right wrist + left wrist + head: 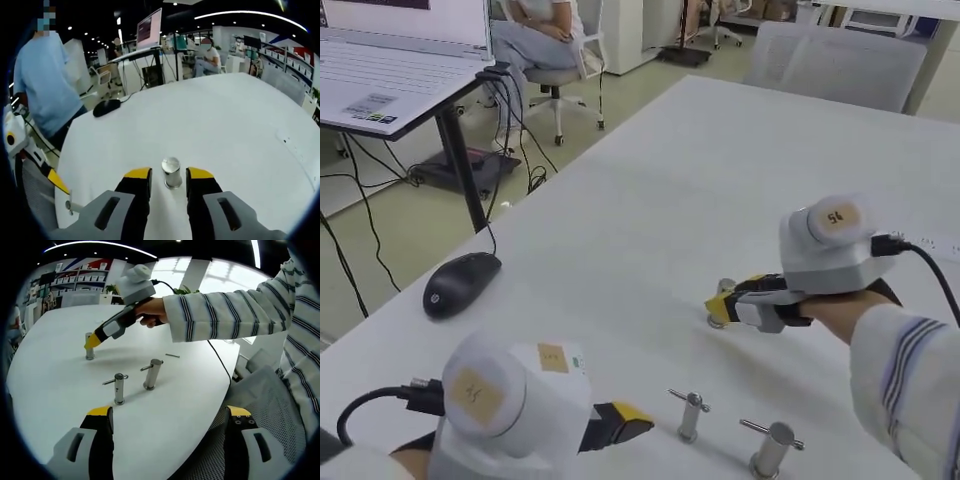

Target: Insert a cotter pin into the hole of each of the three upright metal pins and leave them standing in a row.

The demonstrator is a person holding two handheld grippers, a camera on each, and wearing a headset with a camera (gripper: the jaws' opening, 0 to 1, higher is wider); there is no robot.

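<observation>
Three upright metal pins stand on the white table (650, 200). Two near ones (690, 415) (772, 447) each carry a cotter pin through the top; they also show in the left gripper view (119, 388) (151, 374). The third pin (171, 172) has a bare top and stands between the jaws of my right gripper (169, 176), with a small gap on each side. That gripper (720, 307) reaches it from the right. My left gripper (169, 412) is wide open with nothing in it, short of the near pins. A loose cotter pin (172, 355) lies on the table behind them.
A black mouse (461, 283) lies near the table's left edge. Beyond that edge stand a desk with a laptop (390, 80), dangling cables and a seated person on an office chair (555, 75). A grey chair (835, 62) stands at the far end.
</observation>
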